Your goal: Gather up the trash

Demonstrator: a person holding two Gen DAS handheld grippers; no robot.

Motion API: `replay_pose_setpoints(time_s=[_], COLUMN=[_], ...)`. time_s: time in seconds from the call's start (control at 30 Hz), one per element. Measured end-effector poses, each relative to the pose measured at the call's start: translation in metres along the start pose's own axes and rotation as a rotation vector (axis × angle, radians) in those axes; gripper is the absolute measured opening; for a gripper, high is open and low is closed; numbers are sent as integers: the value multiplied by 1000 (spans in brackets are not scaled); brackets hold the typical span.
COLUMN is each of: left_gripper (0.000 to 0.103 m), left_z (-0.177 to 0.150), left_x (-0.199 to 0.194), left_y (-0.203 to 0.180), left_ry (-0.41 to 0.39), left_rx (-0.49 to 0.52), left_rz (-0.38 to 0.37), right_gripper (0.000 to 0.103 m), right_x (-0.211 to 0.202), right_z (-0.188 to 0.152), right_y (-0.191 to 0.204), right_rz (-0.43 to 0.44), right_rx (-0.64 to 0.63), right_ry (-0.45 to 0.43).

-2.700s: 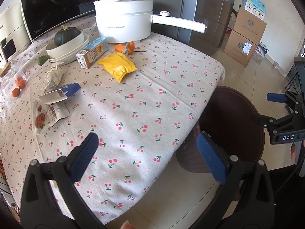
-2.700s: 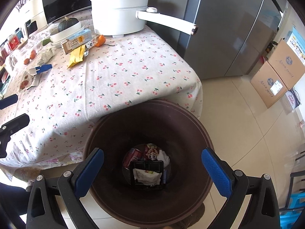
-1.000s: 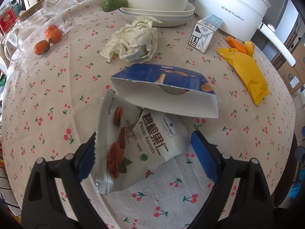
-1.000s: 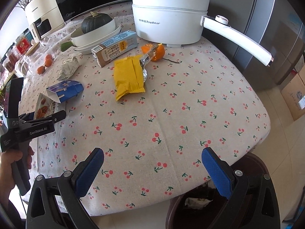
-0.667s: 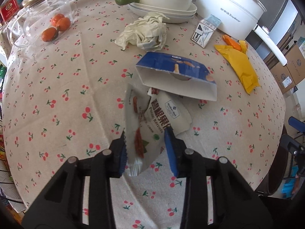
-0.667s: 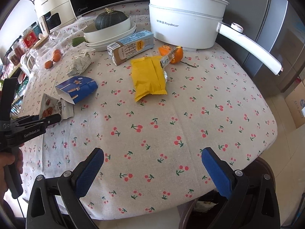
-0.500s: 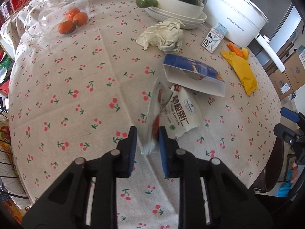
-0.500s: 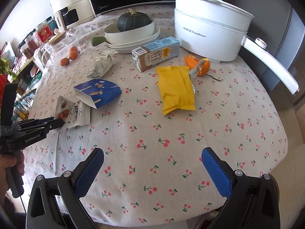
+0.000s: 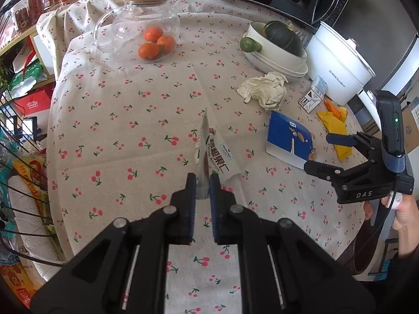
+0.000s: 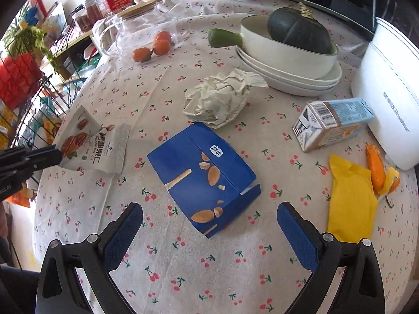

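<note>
The pecan snack bag is pinched at its near edge between the blue pads of the left gripper, jaws nearly closed on it; the bag stands on edge, its far end tilted up off the cherry-print tablecloth; whether its lower corner still touches the cloth I cannot tell. Just beside the bag lies the blue biscuit box, flat on the cloth; the right gripper hovers over the box with jaws spread wide, holding nothing. Beyond the box sits a crumpled paper wad; past that, stacked white dishes holding a dark green squash. Right of the box lie a small drink carton, a yellow packet and orange peel beside a white pot.
</note>
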State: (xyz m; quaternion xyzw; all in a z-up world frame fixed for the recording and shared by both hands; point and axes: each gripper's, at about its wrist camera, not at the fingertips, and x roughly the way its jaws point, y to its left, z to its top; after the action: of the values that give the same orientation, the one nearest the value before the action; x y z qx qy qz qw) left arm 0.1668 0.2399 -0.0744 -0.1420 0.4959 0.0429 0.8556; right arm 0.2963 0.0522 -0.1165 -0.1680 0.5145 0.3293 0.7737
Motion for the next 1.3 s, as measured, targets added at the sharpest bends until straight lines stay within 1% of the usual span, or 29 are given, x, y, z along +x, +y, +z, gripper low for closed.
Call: replay_pose_setpoints(time_s=[0.13,0.2,0.3,0.37,0.4,0.43,0.5,0.53,0.63,0.73,0.87,1.07,1.27,1.3], left_gripper=[8,8,8,8,8,8,8,8,8,7,7,5,5,9], left_z=[0,0,0,0,0,0,0,0,-2,-6,-13,-26,-39,-39], left_x=[-2,-1,-2,-4,-5,-5,-5,-5,-6,-10,-16,-34,-47,-47], left_y=[2,0,-5,-8,-10,-11,-14,-15,-18,-24,-36,-67,-99,-102], left_ry=[-4,-4,-7,-11,-13,-14,-13,-12,-12,-14,-15,-36,-56,-53], left_rx=[-3,3,13,23,28,32,36,36,37,47,71,138,215,232], left_rz=[-9,-13,-21,-26,-26,-26,-26,-27,-35,-50,-70,-107,-139,-140], right_gripper=[103,103,103,102,97,88,83,80,78,78,78,78,78,78], right_x=[21,31,40,45,47,49,45,43,31,9,-20,-67,-108,-114], right_z=[14,20,27,29,29,29,26,24,10,-5,-26,-74,-127,-136], right_y=[19,25,27,25,25,23,19,18,15,10,-1,-9,-29,-32], right_rz=[-43,-62,-82,-76,-73,-69,-22,-22,-26,-23,-64,-100,-124,-126], right_rx=[-125,-167,-193,-190,-184,-178,-144,-127,-101,-57,-26,33,160,180], right_ry=[33,54,67,83,94,104,106,106,90,66,61,31,19,18])
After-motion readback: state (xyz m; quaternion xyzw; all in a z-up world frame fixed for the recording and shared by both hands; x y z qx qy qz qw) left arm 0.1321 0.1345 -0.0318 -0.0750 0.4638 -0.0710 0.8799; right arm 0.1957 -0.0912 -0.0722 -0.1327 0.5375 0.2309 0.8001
